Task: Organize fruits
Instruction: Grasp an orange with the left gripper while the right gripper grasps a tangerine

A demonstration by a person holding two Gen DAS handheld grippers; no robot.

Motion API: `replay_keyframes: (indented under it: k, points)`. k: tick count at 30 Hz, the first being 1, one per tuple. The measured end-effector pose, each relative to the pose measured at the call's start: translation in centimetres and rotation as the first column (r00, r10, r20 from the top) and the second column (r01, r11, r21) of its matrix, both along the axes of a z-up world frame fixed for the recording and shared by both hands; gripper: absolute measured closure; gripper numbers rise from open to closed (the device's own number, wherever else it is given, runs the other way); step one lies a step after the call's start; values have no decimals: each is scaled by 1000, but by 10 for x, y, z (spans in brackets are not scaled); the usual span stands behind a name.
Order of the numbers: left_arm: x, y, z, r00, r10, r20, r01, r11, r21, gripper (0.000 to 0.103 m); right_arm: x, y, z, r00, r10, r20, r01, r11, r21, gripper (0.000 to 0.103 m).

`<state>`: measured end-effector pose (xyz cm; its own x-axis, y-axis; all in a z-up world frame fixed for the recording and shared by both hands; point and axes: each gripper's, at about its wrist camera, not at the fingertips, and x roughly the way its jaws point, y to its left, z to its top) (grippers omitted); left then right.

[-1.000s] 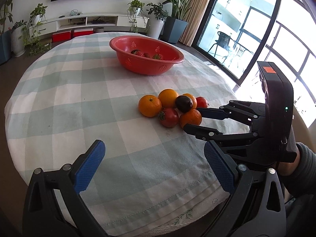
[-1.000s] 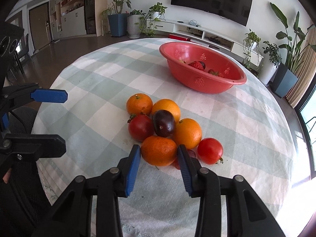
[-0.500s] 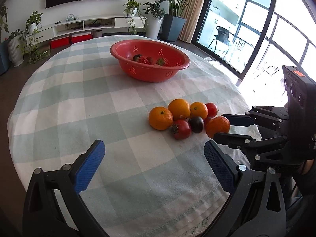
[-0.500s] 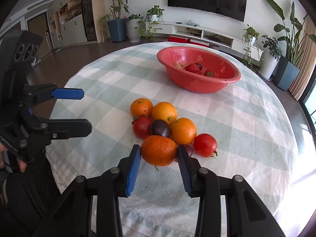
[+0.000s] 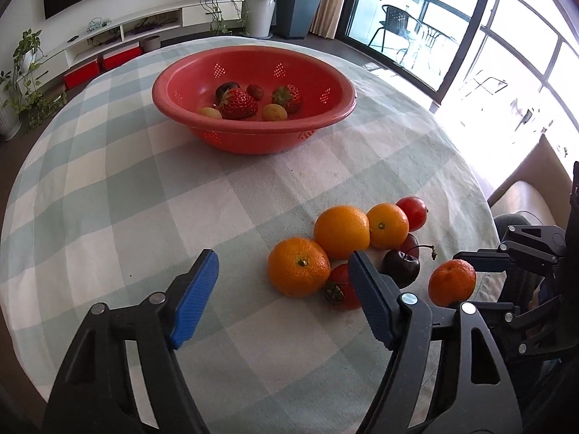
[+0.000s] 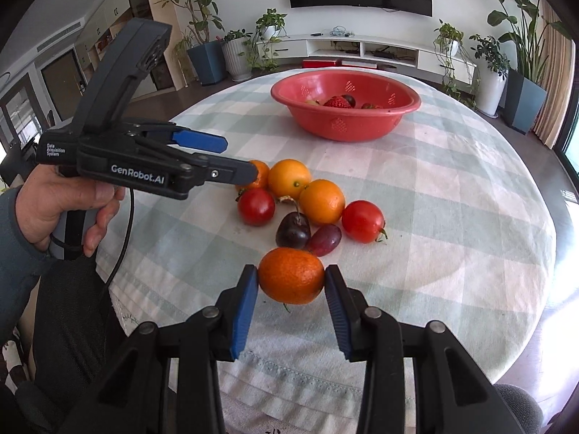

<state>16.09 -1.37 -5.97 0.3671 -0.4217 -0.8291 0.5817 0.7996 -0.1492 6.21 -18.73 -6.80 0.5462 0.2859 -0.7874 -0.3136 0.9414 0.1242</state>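
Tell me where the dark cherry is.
In the right wrist view the dark cherry lies mid-table in the fruit cluster, beside a purple grape, just beyond the tangerine in the right gripper.

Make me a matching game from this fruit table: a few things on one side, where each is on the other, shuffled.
Things:
1. strawberry
2. mandarin
3. dark cherry
4. left gripper

Places:
A. on the cloth, in the fruit pile
B. in the red bowl
C. over the cloth, jaws closing, nothing between them
D. clamped in the right gripper

Pairs: 1-B, 2-D, 3-A, 4-C
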Motion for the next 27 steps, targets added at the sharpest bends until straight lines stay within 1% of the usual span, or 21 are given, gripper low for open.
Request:
replay_keyframes:
  k: [3, 6, 7, 8, 9, 12, 18, 19, 21, 27]
  points:
    - [2, -3, -4, 1000, -3, -15, 3, 1000, -3, 36, 0, -5, -2, 1000, -12, -8, 12, 1000, 16, 62]
    - [6, -4, -6, 999, 12, -34, -12, 1000, 0, 36, 0, -6, -4, 1000, -14, -15, 15, 1000, 24, 62]
    - [6, -3, -6, 999, 16, -46, -16, 1000, -8, 40, 0, -5, -5, 1000, -12, -16, 12, 1000, 26, 62]
    - [7, -2, -7, 998, 20, -57, -21, 1000, -13, 46, -1, -5, -5, 1000, -9, -15, 9, 1000, 28, 62]
    - [8, -1, -8, 997, 26, -70, -27, 1000, -16, 47, -1, -5, -5, 1000, -6, -15, 6, 1000, 28, 62]
    - [12, 6, -11, 993, 43, -111, -48, 998, -47, 47, -1, -5, -5, 1000, -5, -13, 6, 999, 32, 62]
    - [15, 13, -9, 988, 73, -137, -83, 994, -67, 47, 0, -6, -5, 1000, -9, -18, 9, 999, 34, 62]
    - [16, 13, -9, 987, 72, -147, -82, 995, -64, 47, 0, -6, -5, 1000, -7, -18, 8, 999, 33, 62]
    - [16, 6, -13, 984, 45, -172, -52, 998, -35, 46, 0, -5, -5, 1000, -4, -18, 5, 999, 34, 62]
    - [17, -4, -9, 988, 23, -155, -23, 1000, 3, 48, 0, -5, -5, 1000, -1, -18, 1, 999, 32, 62]
